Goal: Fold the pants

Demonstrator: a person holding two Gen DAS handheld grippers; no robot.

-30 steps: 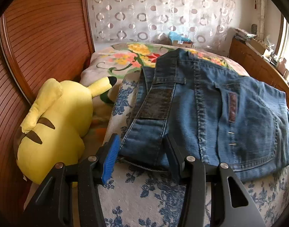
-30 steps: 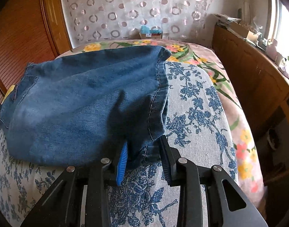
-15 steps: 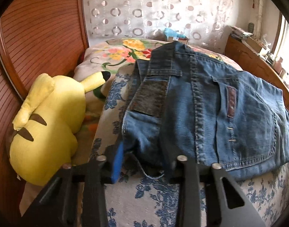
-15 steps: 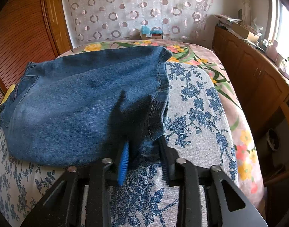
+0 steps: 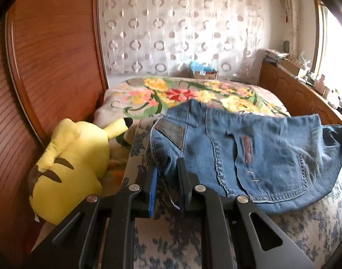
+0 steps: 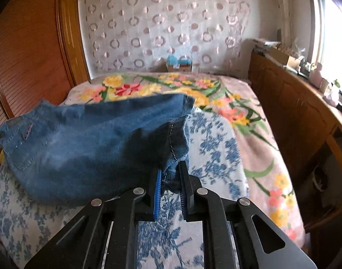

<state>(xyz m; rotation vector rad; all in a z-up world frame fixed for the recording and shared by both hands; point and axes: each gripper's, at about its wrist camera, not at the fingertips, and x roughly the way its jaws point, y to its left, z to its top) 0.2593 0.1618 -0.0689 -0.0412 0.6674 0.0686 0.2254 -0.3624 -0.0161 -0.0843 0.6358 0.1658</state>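
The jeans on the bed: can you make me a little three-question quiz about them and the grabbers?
1. True or false: the yellow plush toy lies on top of the jeans.
2. Which part of the jeans is between the closing jaws of the right gripper: A) waistband, B) leg hem, C) back pocket?
3. Fill in: the left gripper grips the jeans at the ____ end.

Key: 1 false, it lies beside them; 2 B; 3 waistband.

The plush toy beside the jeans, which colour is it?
Yellow with brown stripes; the plush toy shows only in the left wrist view.
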